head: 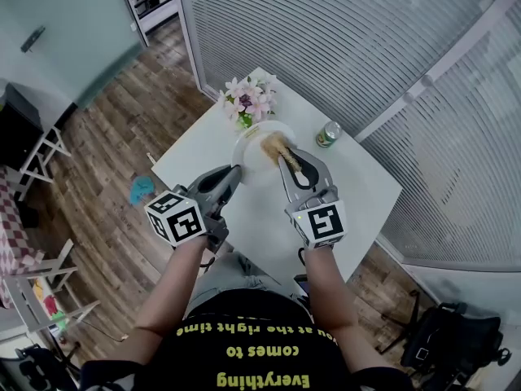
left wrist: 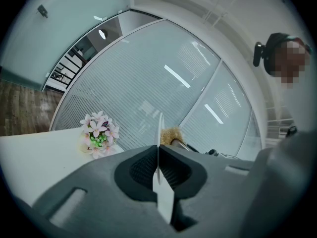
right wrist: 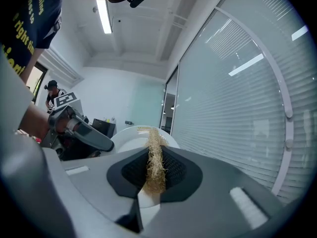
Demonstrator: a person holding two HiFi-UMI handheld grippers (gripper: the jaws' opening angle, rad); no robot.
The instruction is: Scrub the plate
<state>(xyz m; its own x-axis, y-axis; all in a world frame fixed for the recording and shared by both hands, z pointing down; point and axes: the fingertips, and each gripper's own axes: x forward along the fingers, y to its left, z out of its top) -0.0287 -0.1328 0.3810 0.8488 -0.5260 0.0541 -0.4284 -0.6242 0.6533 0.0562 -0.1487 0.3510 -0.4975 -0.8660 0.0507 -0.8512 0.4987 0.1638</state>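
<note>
A white plate (head: 251, 155) stands on edge above the table, and my left gripper (head: 235, 173) is shut on its near rim. In the left gripper view the plate (left wrist: 159, 133) shows edge-on, pinched between the dark pads (left wrist: 141, 170). My right gripper (head: 288, 164) is shut on a scrub brush (head: 277, 147) whose straw-coloured bristles lie against the plate's face. The right gripper view has the bristles (right wrist: 155, 157) running up between the jaws to the plate (right wrist: 126, 135), with the left gripper (right wrist: 81, 129) behind it at the left.
A small white table (head: 358, 194) stands against a glass wall with blinds. On it are a pot of pink flowers (head: 248, 100) at the far edge and a green can (head: 328, 133) to the right. The floor around is wood, with a blue object (head: 143, 188) lying at the left.
</note>
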